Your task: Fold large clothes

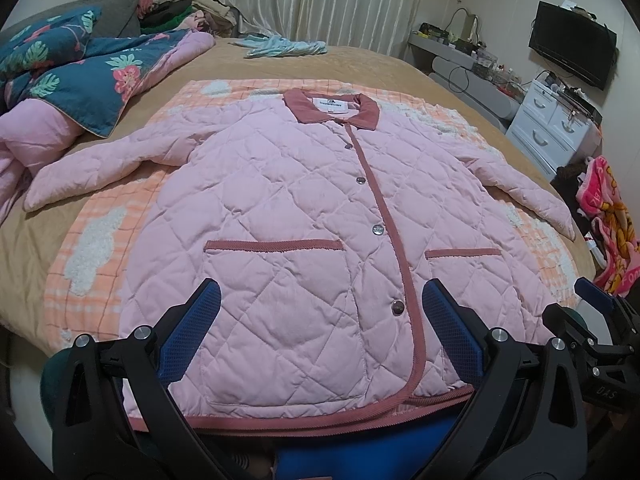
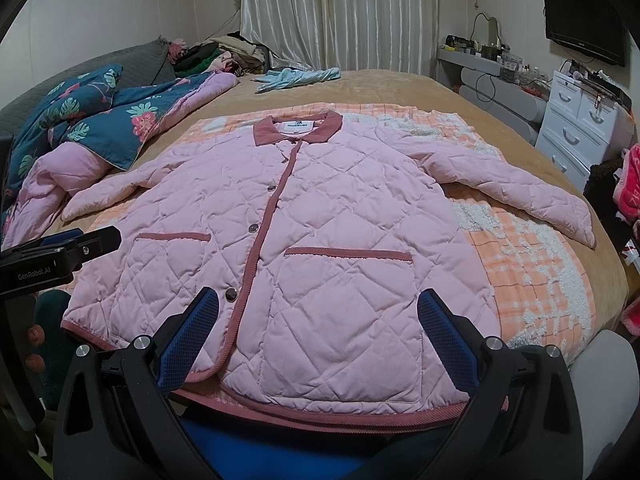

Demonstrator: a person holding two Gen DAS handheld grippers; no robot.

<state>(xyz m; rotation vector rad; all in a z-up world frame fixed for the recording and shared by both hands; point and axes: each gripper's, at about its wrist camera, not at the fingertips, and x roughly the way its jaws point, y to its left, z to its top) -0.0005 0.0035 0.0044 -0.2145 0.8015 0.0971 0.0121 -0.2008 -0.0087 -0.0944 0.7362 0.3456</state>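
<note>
Looking along the left tongs (image 1: 320,334), spread wide and holding nothing above the hem of the pink quilted jacket (image 1: 296,216), laid flat and buttoned on the orange checked blanket (image 1: 92,240). Looking along the right tongs (image 2: 318,334), likewise spread wide and unloaded over the jacket's pocket side, sleeves out on the bed (image 2: 460,92).

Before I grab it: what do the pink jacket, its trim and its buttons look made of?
Pink jacket: soft matte woven shell, padded, judging by the puffy diamond quilting. Trim: ribbed, corduroy-like dusty rose fabric. Buttons: shiny, silvery, probably metal snaps, though coated plastic is possible.
</note>
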